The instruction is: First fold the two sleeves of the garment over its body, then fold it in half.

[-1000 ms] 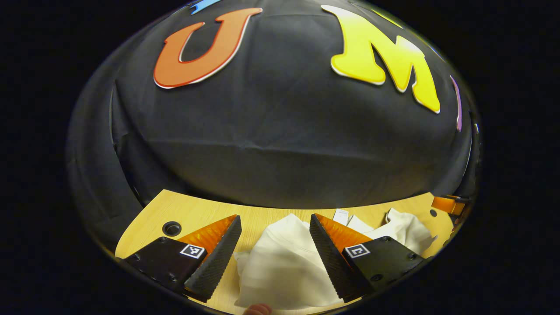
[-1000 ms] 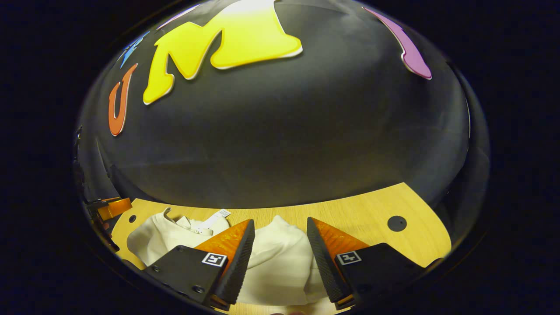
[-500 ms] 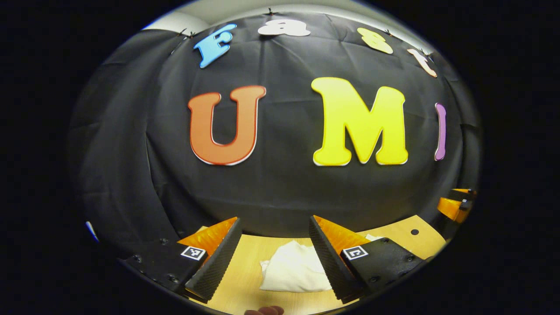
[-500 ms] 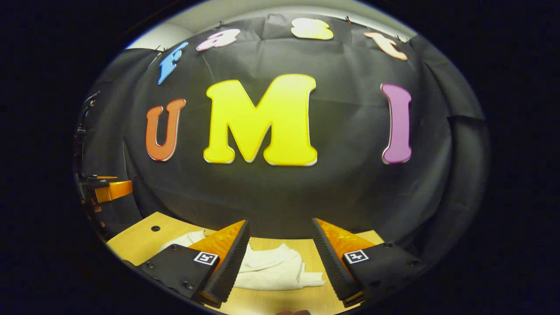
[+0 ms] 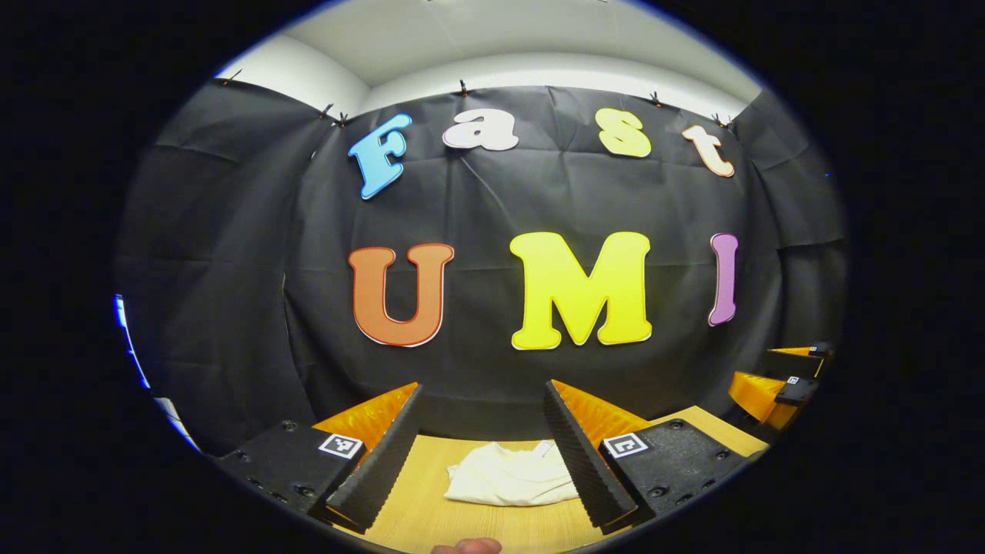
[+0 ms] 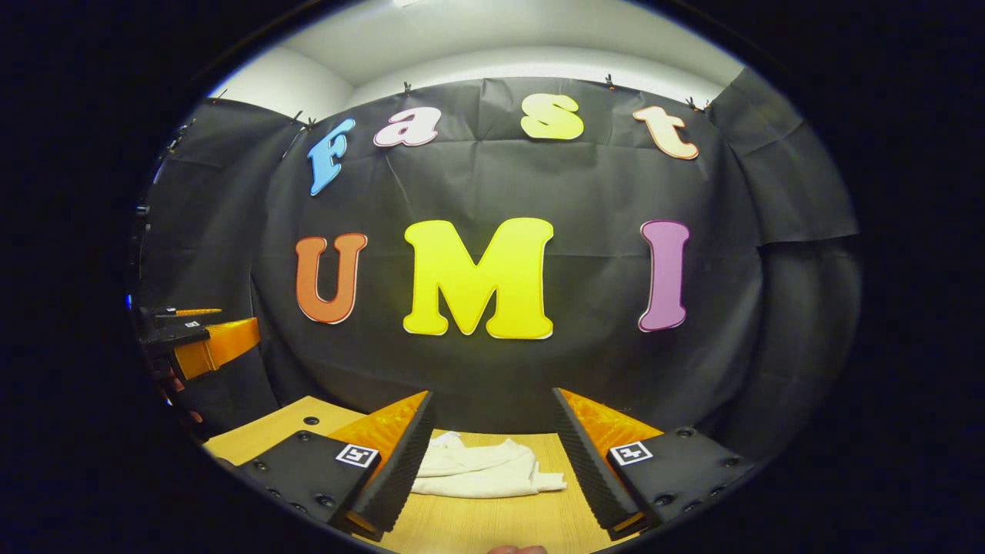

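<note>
While both grippers (image 5: 481, 454) (image 6: 489, 454) gape, garment (image 5: 512, 483) untouched.

Left gripper (image 5: 481, 454) hovers above the table (image 5: 431, 531), fingers spread wide with nothing between them, pointing level toward the back wall. Right gripper (image 6: 492, 458) holds the same pose over the table, jaws apart and empty. In the right gripper view the left gripper (image 6: 204, 342) hangs off to the side, clear above the table's edge. A fingertip (image 5: 465, 546) peeks in at the table's near edge.
</note>
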Motion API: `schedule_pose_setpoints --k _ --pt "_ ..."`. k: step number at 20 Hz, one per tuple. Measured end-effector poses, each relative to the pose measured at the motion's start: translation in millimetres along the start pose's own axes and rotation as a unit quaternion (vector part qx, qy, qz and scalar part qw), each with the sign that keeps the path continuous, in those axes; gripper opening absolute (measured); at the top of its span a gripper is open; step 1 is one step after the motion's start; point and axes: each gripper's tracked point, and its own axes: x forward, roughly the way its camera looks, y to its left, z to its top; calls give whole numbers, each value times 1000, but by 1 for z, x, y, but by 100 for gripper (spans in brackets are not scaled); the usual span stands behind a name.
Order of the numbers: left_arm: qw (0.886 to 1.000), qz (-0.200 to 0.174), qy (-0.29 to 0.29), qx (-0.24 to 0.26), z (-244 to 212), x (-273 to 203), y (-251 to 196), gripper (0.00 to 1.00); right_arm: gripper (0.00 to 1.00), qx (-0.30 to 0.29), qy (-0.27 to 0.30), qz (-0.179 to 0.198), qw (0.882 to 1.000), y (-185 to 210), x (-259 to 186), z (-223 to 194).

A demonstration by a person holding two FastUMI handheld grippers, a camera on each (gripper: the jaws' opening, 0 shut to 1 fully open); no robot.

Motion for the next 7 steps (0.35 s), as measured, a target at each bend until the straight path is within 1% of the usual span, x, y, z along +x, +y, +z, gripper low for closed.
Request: schedule_pose_setpoints --k 2,3,4,6,7 --pt "1000 -8 4 -4 -7 -16 -8 97 93 -6 -10 -7 1000 -3 -14 0" --pt "1000 -15 5 -5 -9 -21 -12 97 93 -8 -12 -4 1000 -1 -17 -1" --pt "1000 -21 8 -4 -12 -24 -17 98 93 -9 -9 -1 1000 0 -19 -5" --pt "1000 -20 9 8 -15 -25 -19 98 93 -4 3 6 1000 3 -23 -12" --pt "1000 -19 8 12 -16 -24 -18 88 93 -2 7 3 1000 3 -21 -12"
